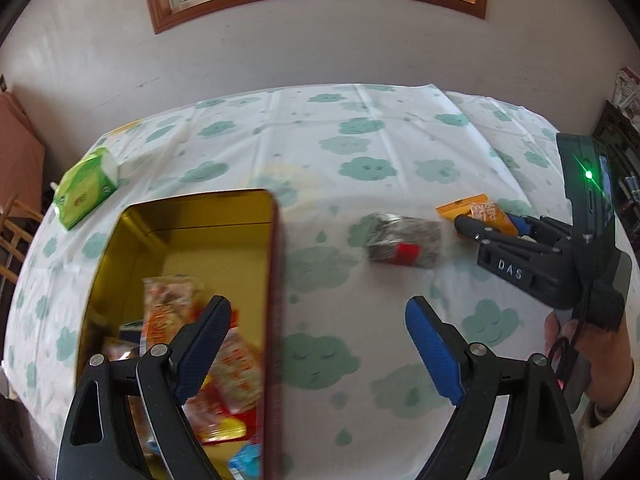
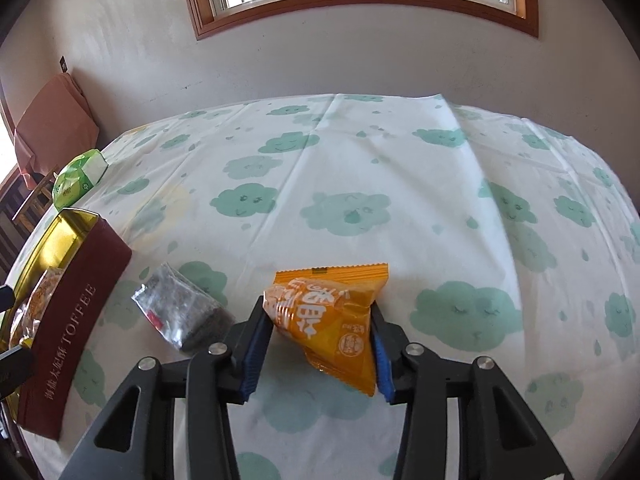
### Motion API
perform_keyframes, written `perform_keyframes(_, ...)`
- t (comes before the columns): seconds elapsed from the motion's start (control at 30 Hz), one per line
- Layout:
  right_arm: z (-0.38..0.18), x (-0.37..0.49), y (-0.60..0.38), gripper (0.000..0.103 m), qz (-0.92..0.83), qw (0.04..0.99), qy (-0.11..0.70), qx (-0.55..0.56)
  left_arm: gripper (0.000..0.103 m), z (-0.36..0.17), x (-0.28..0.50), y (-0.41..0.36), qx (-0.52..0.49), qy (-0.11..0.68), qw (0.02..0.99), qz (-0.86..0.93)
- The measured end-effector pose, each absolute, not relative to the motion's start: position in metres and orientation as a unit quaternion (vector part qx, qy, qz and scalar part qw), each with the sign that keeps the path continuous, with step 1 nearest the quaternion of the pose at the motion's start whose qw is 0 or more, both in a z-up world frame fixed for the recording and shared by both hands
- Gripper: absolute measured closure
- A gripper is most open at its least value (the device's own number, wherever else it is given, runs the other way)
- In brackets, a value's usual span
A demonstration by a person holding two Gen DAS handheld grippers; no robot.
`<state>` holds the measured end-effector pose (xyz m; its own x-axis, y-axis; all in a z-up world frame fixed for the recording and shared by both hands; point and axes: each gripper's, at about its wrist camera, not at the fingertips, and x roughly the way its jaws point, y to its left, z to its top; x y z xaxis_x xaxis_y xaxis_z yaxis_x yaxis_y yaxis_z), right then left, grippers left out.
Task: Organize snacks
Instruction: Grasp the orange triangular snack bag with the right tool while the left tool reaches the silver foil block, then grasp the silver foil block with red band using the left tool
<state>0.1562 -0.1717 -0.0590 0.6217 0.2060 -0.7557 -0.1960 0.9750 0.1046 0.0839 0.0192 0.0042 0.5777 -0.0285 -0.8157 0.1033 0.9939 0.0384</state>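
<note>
The orange crinkle-edged foil snack packet point(image 2: 332, 320) sits between the right gripper's point(image 2: 320, 356) two blue pads, on the white tablecloth printed with green clouds point(image 2: 400, 184). The jaws stand narrow, both pads pressing against the packet's sides, so it is gripped; its serrated top edge reaches out past the fingertips and its lower corner points back toward the gripper's body.

Just left of the left pad lies a clear plastic packet of dark contents with a red label point(image 2: 180, 312), flat on the cloth and free of the jaws. Further left again stands the rectangular tin with dark red outer walls and a gold inside point(image 2: 76, 300), "TOFFEE" lettered along its side.

In the left wrist view, the left gripper point(image 1: 320, 344) hangs with its jaws wide and nothing between them. Its left finger is over the open tin, above a heap of red and orange wrapped snacks point(image 1: 224, 364); its right finger is over bare cloth beyond the tin's right wall. A hand point(image 1: 592, 360) holds the right gripper at the far right.

A green tissue pack point(image 1: 86, 188) lies well apart, beyond the tin's far left corner.
</note>
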Motion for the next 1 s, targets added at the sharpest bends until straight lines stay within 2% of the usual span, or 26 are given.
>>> perform_keyframes(0.37, -0.059, 0.115, -0.255, 0.058, 0.036, 0.906, 0.42, 0.032, 0.017, -0.019, 0.119, -0.023, 0.037, 0.463, 0.883, -0.072)
perform_keyframes(0.6, -0.061, 0.113, -0.261, 0.059, 0.026, 0.906, 0.422, 0.027, 0.017, -0.031, 0.145, -0.033, 0.042, 0.471, 0.878, -0.076)
perform_keyframes(0.9, -0.061, 0.112, -0.262, 0.058, 0.03, 0.906, 0.421, 0.033, 0.026, -0.049, 0.164, -0.041, 0.053, 0.488, 0.868, -0.078)
perform_keyframes(1.0, -0.061, 0.112, -0.263, 0.058, 0.03, 0.906, 0.421, 0.033, 0.033, -0.054, 0.168, -0.04, 0.038, 0.498, 0.862, -0.083)
